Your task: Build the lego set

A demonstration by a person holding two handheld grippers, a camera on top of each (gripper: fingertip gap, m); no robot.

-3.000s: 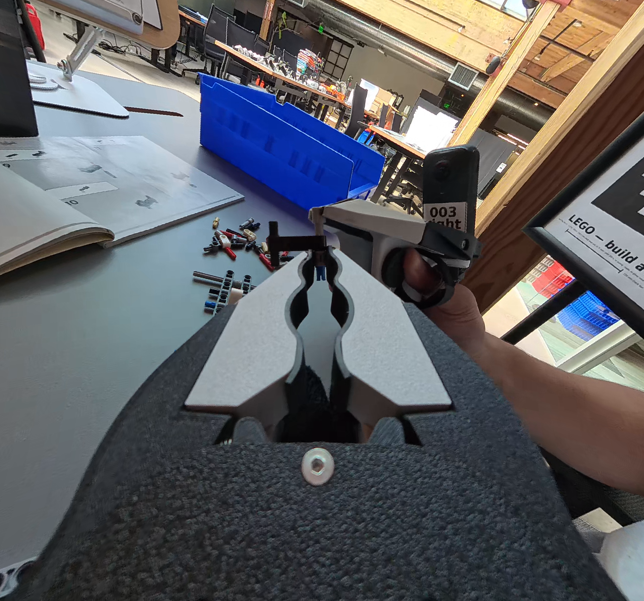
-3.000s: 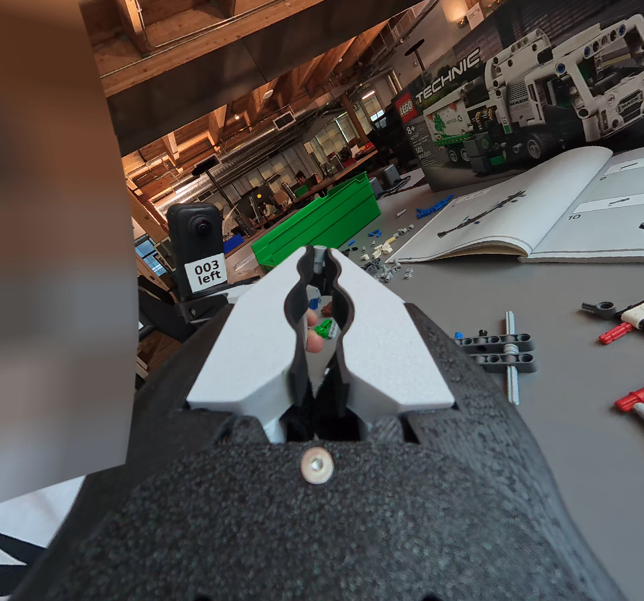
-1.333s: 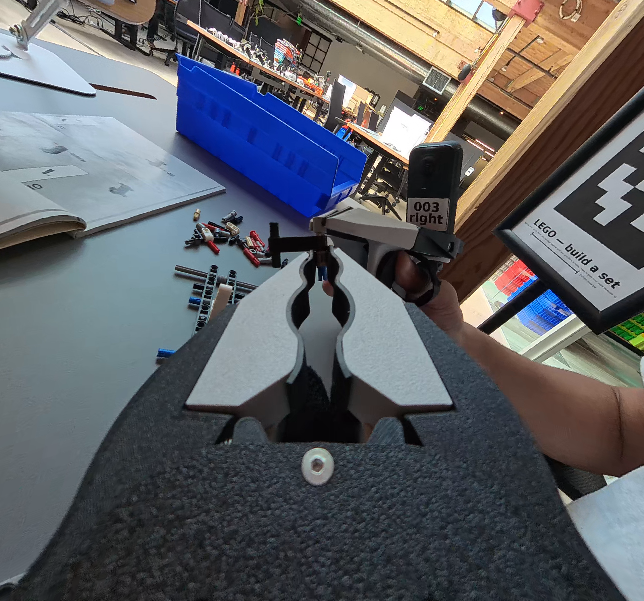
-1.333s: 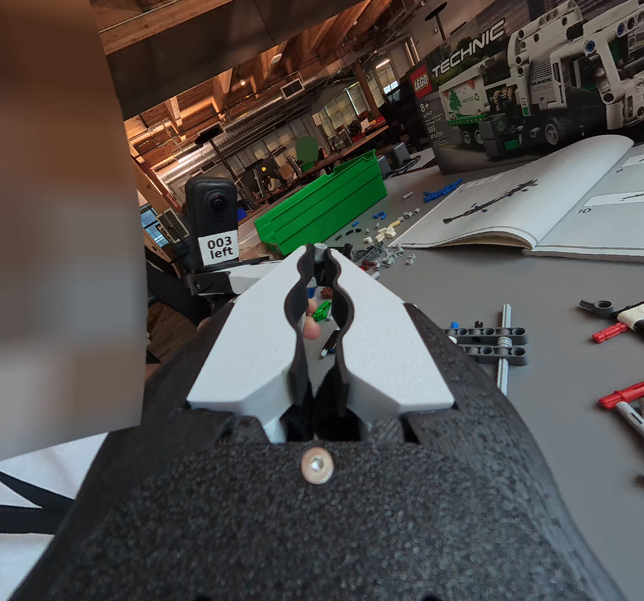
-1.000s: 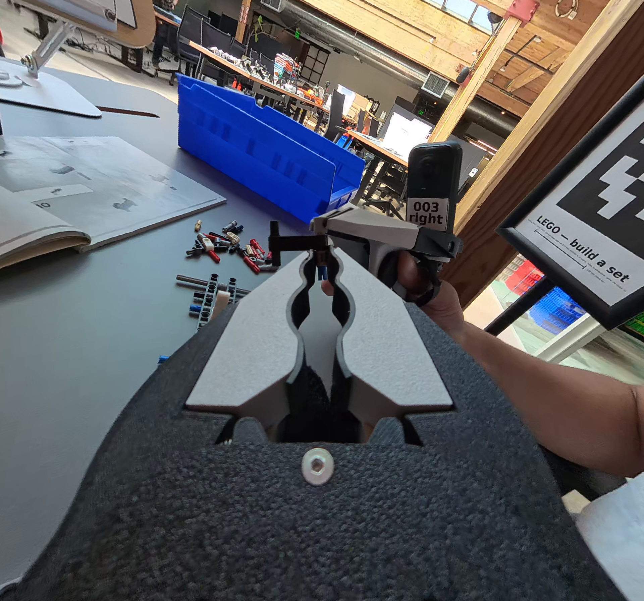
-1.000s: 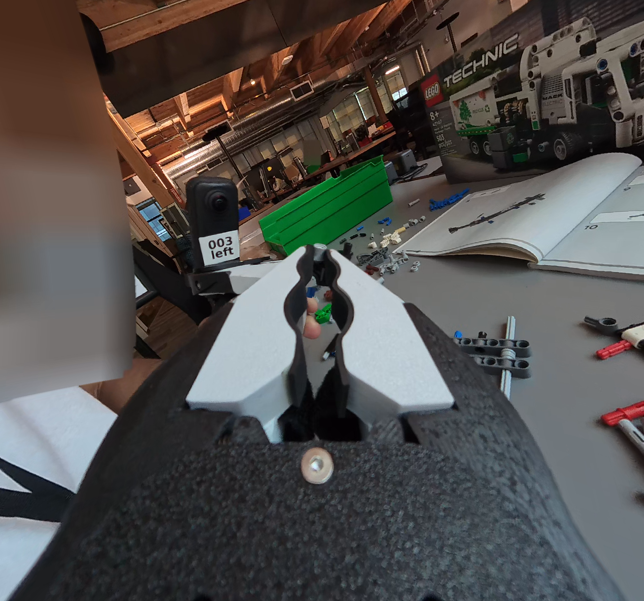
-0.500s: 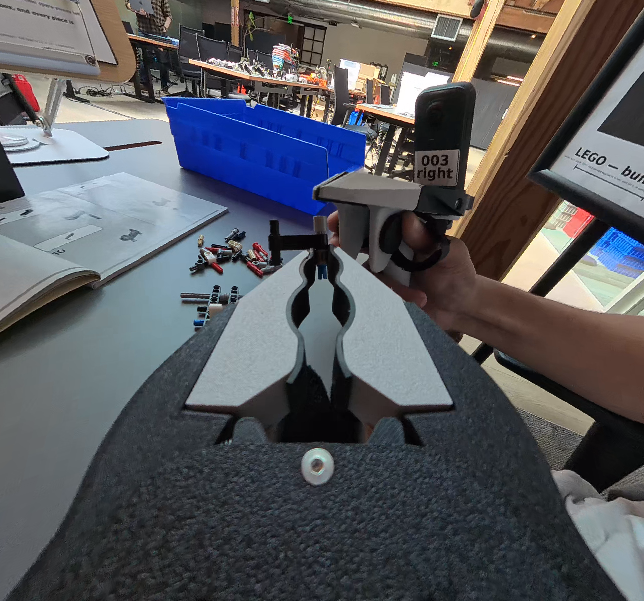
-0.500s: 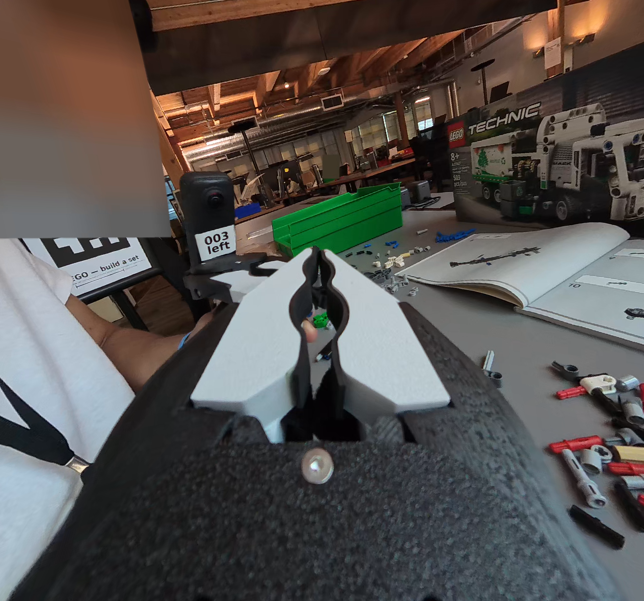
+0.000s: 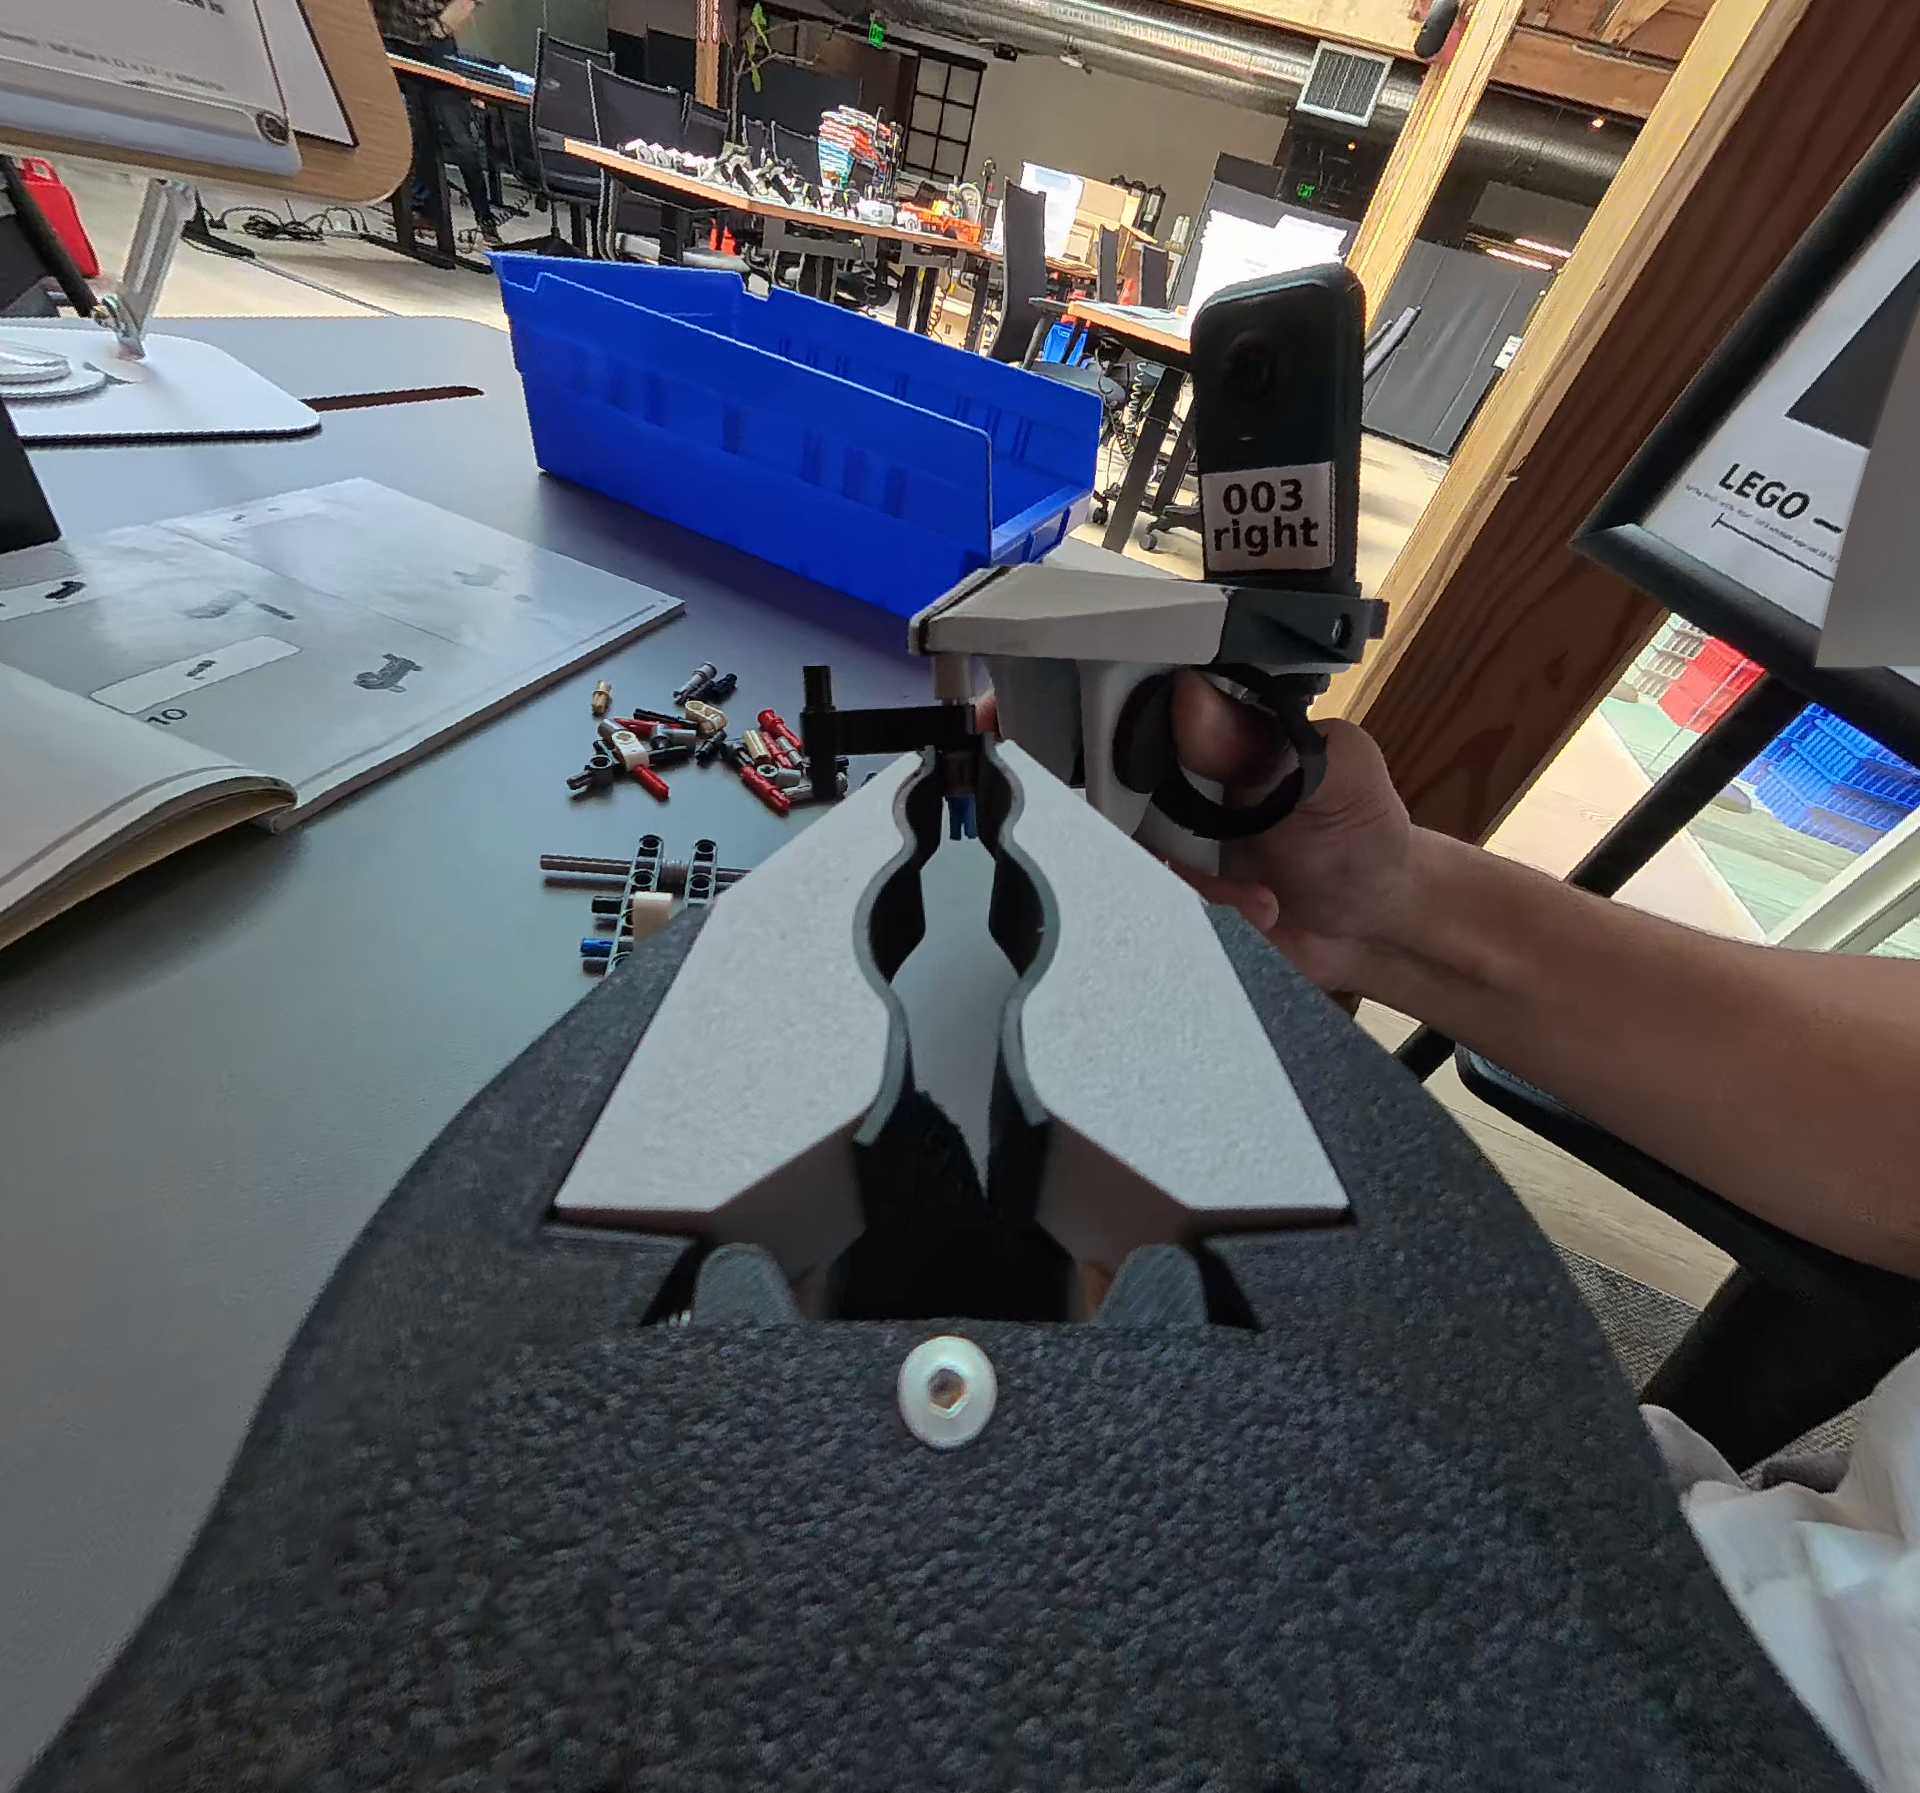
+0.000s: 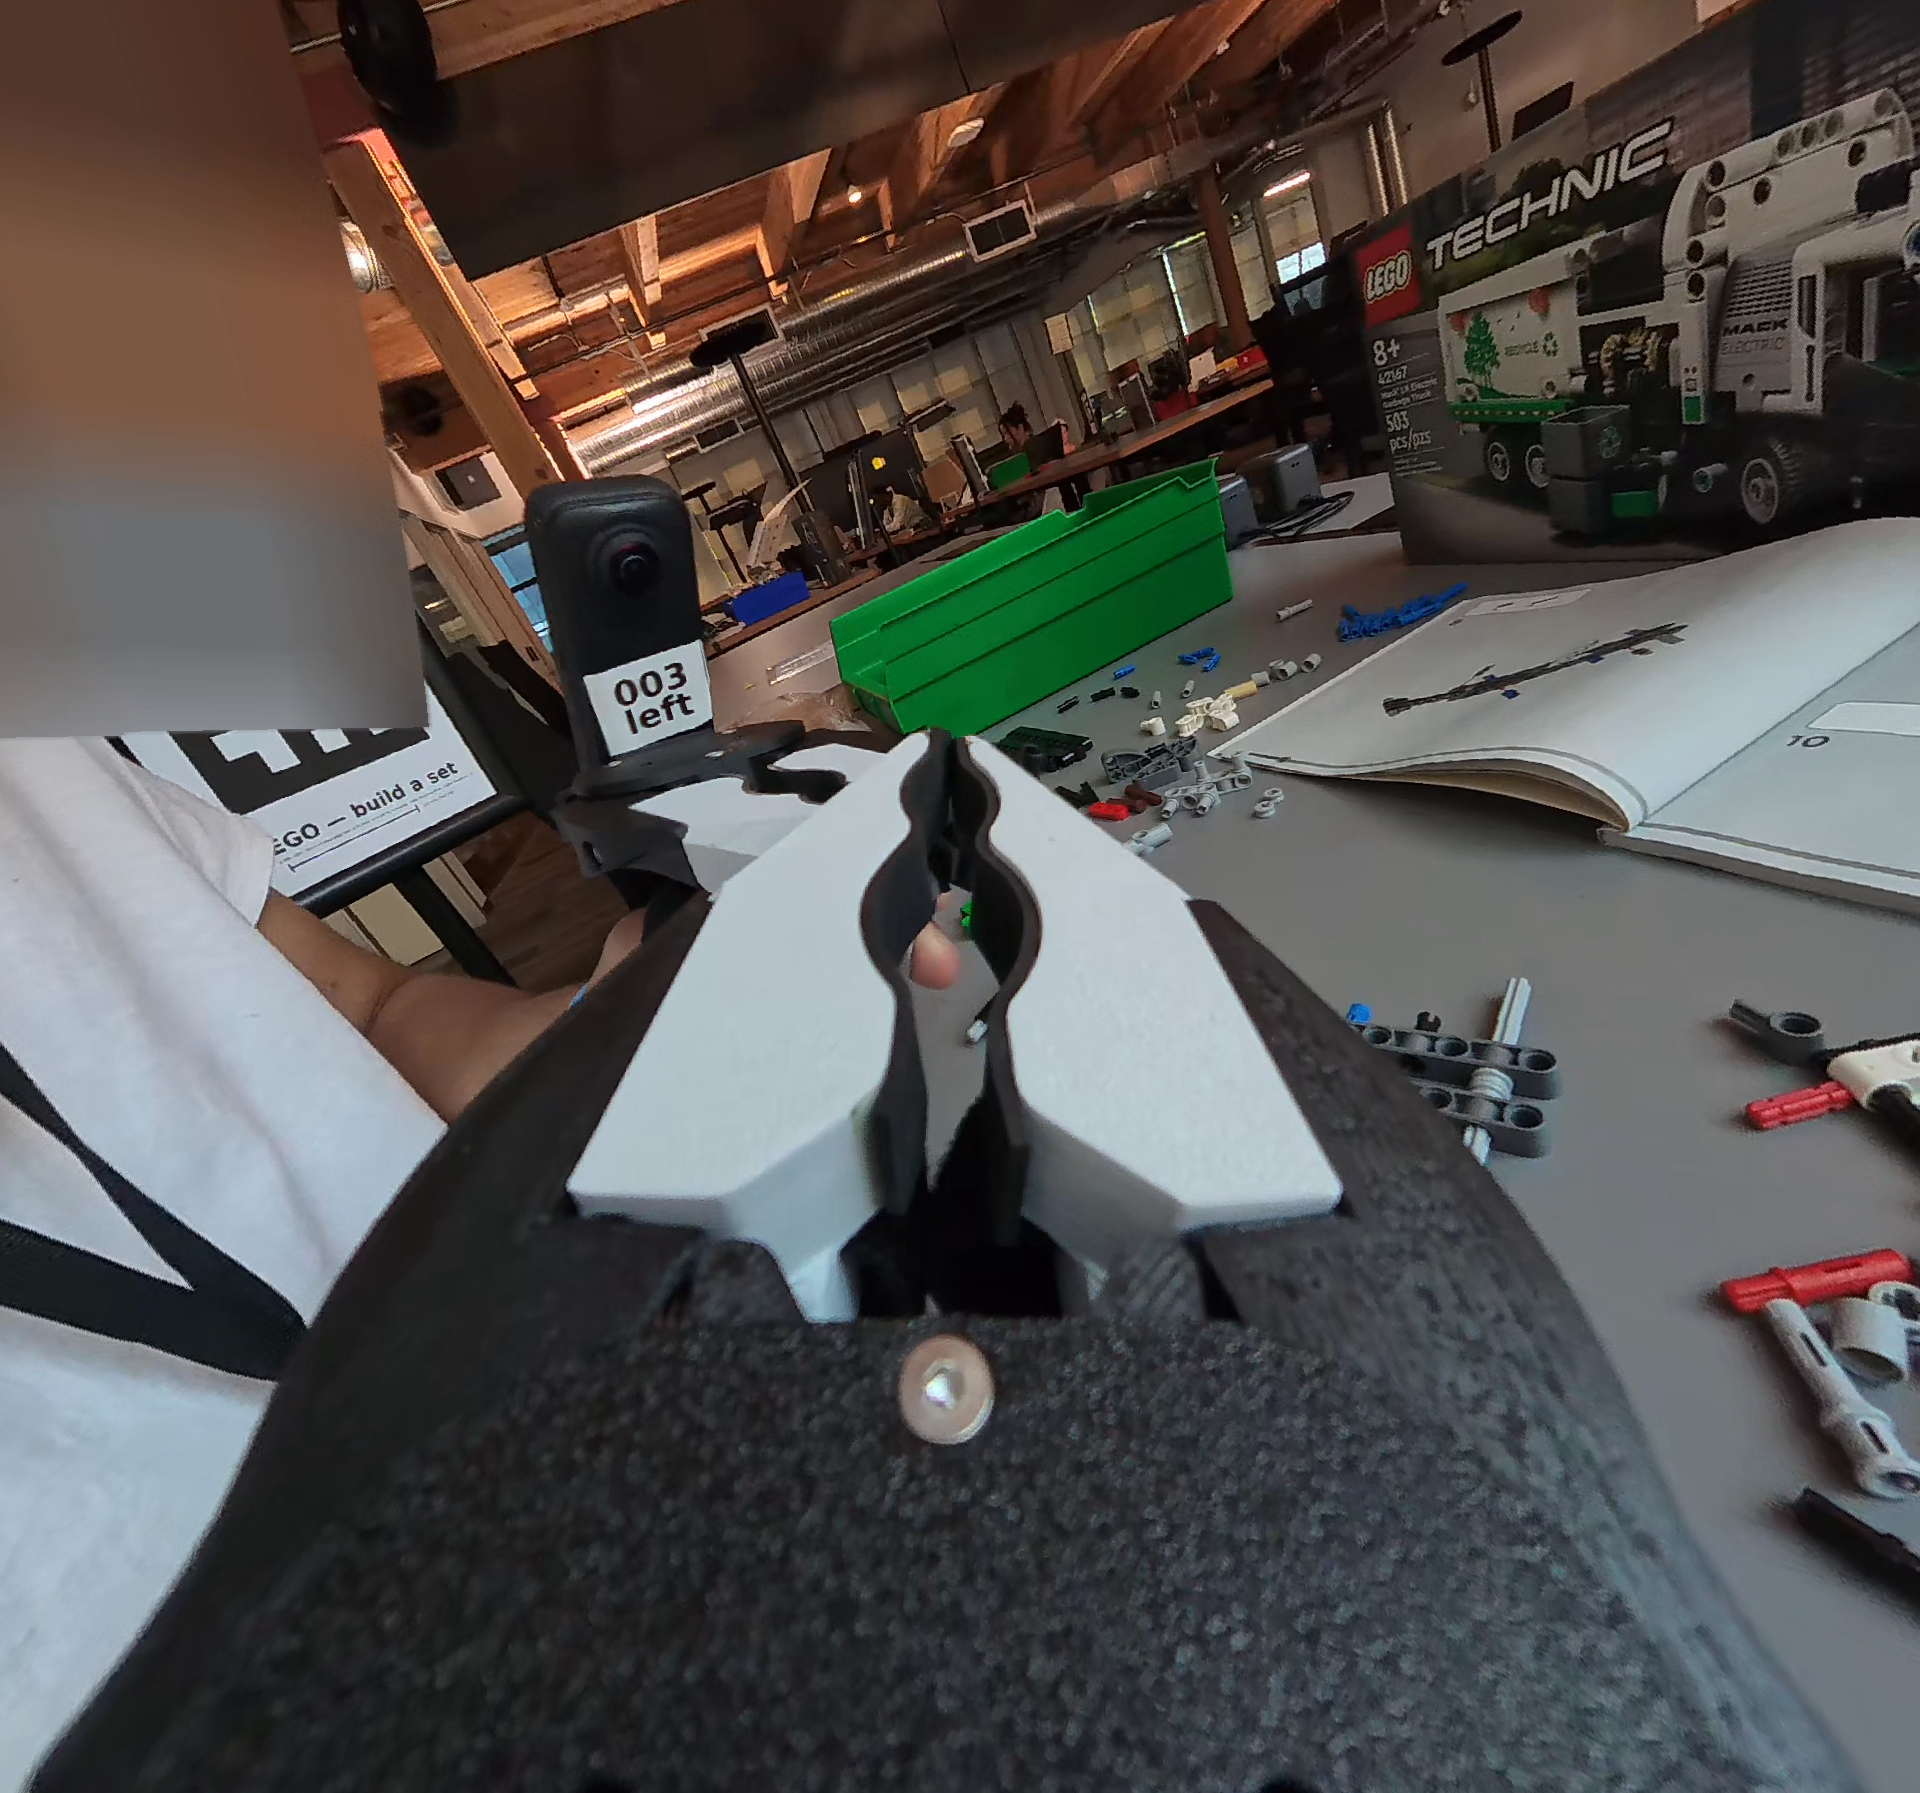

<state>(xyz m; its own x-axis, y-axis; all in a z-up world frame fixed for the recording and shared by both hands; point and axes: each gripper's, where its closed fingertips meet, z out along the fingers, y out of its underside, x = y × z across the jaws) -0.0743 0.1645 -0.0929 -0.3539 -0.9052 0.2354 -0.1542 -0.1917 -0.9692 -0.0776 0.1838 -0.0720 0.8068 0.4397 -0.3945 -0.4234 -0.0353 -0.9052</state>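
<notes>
My two grippers meet above the grey table (image 9: 260,1068), sharing one small lego assembly.
My left gripper (image 9: 958,775) pinches its black beam (image 9: 883,730); my right gripper (image 10: 951,756), fingers pressed together, clamps the light grey pin (image 9: 948,678) at the beam's end; loose pieces (image 9: 696,741) lie below.

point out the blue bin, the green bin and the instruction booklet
blue bin (image 9: 769,455), left wrist view, on its long side wall
green bin (image 10: 1039,616), right wrist view, on its near side wall
instruction booklet (image 10: 1621,704), right wrist view, on the open left page
</notes>
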